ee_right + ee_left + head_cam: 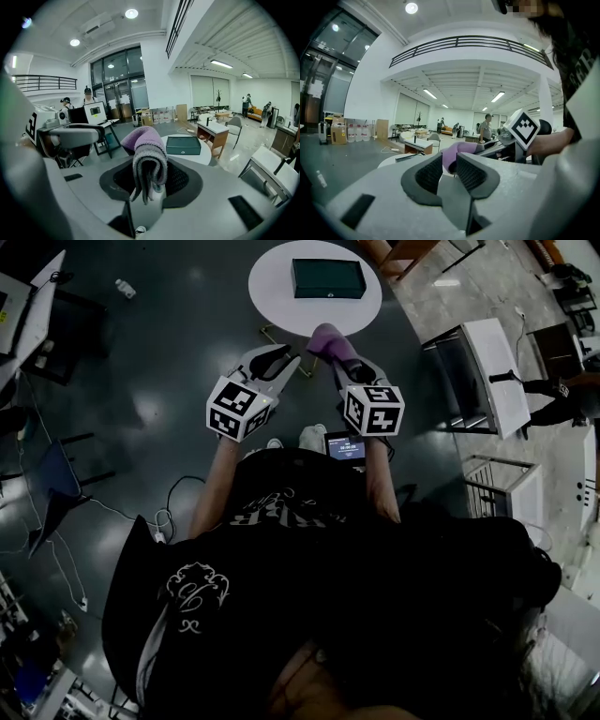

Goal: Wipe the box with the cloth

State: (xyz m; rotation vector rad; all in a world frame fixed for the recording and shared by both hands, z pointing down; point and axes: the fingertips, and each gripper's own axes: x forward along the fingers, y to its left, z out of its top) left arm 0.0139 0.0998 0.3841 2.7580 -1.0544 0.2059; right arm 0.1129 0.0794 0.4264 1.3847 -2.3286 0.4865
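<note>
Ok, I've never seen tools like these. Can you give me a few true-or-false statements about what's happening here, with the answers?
1. The right tool is clamped on a purple cloth. True.
2. The dark green box lies on the floor. False: it sits on the round white table.
3. The cloth is pressed against the box. False: it is held in the air, apart from the box.
4. The left tool has its jaws apart and holds nothing. True.

cloth (149, 152): soft ribbed knit; box (183, 145): matt; floor (169, 362): glossy; table (272, 289): smooth
</note>
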